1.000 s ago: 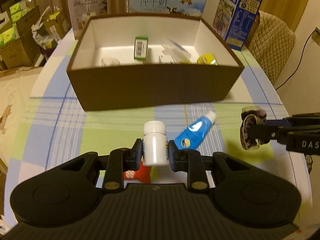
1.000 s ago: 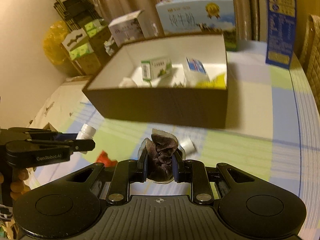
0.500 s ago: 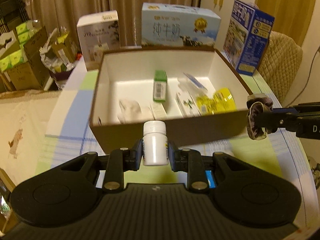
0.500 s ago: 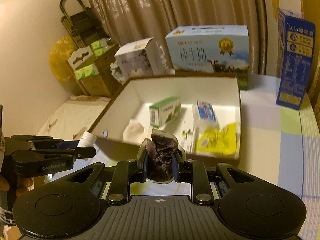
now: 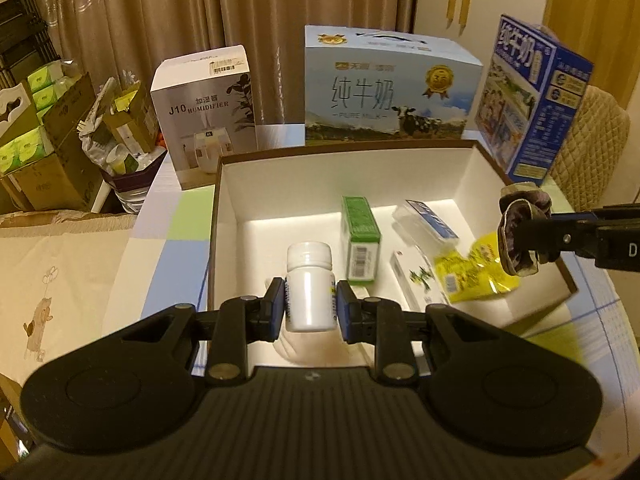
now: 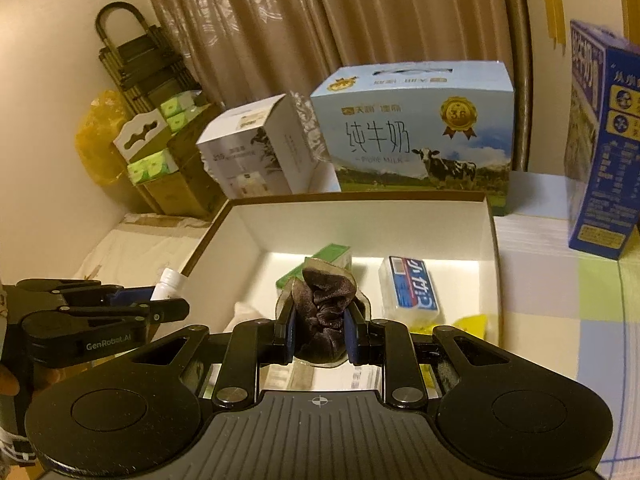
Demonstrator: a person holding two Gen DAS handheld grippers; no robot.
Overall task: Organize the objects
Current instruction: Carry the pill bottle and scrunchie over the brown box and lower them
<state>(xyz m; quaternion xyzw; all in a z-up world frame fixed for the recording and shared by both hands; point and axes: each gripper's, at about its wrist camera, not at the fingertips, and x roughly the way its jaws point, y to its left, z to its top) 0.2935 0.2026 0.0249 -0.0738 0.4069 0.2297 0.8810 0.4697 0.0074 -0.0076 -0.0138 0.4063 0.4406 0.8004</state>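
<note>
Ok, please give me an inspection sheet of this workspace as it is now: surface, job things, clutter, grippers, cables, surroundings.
Surface: table under a checked cloth.
Job's things: brown box, open, holds a green carton, a blue-white pack, a yellow pouch.
Clutter: humidifier box, milk carton, blue carton behind the box.
Grippers: left gripper shut on white pill bottle; right gripper shut on dark scrunchie; both over the box.
Cables: nothing seen.
Surroundings: curtains, cardboard boxes, quilted chair.
</note>
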